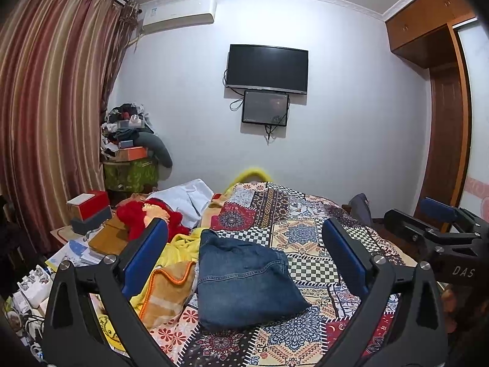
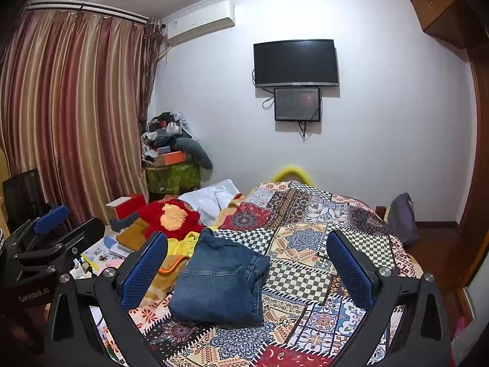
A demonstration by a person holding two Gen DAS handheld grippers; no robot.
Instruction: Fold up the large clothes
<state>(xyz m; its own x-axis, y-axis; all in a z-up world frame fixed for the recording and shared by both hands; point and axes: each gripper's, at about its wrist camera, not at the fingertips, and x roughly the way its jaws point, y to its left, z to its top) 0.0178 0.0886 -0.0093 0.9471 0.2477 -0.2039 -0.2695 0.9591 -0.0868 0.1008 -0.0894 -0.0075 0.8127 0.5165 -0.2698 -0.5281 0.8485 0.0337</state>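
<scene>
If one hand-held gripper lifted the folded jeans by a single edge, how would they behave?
The folded jeans would probably unfold and droop, since the layers lie loose. Thick denim in a plump stack suggests some weight. They would likely drag rather than slide on the patterned bedspread.

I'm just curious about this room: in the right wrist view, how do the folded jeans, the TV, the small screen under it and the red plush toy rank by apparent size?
1. folded jeans, helped by nearness
2. TV
3. red plush toy
4. small screen
</scene>
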